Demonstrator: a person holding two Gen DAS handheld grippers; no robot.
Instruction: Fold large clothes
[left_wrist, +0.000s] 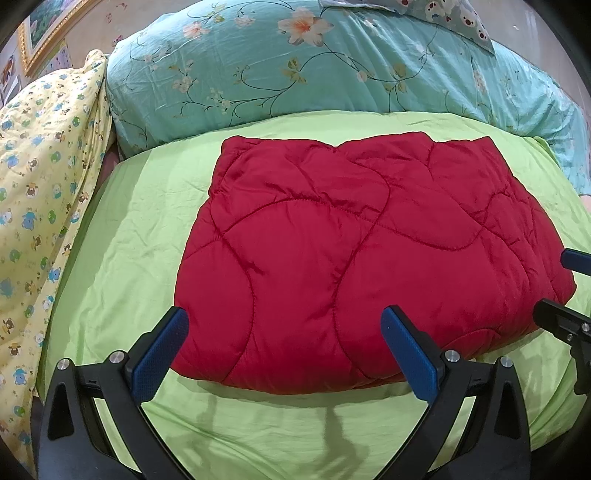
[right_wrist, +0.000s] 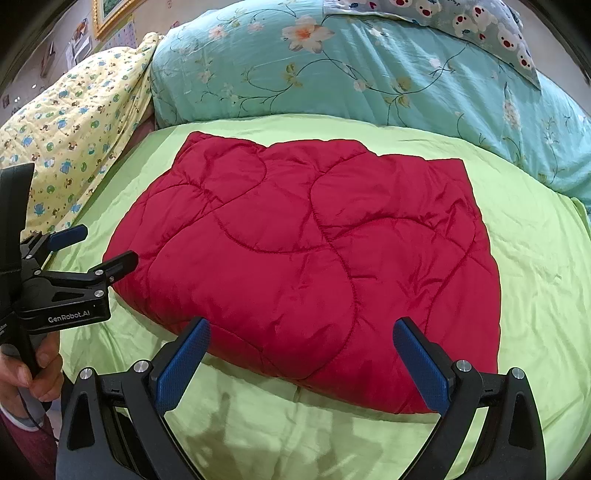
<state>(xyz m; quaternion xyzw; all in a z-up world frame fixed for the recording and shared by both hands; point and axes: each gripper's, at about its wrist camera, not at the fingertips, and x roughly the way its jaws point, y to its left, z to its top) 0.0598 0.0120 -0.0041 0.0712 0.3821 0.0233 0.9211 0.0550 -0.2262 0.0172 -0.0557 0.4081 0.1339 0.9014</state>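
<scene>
Red quilt (left_wrist: 369, 251), green sheet (left_wrist: 129, 229) (plain).

Bare green sheet (right_wrist: 535, 258) rings the folded red quilt (right_wrist: 306, 258); teal bedding (right_wrist: 369, 74) blocks the far side.

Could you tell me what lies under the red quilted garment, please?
The red garment lies on a green sheet that shows all around it. What is folded inside the garment, and the sheet beneath it, are covered.

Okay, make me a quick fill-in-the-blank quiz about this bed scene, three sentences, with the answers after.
1. The folded quilted garment is ____ in colour.
2. It lies on a ____ green sheet.
3. Both the left gripper and the right gripper are ____, holding nothing.

Answers: red; light; open
</scene>
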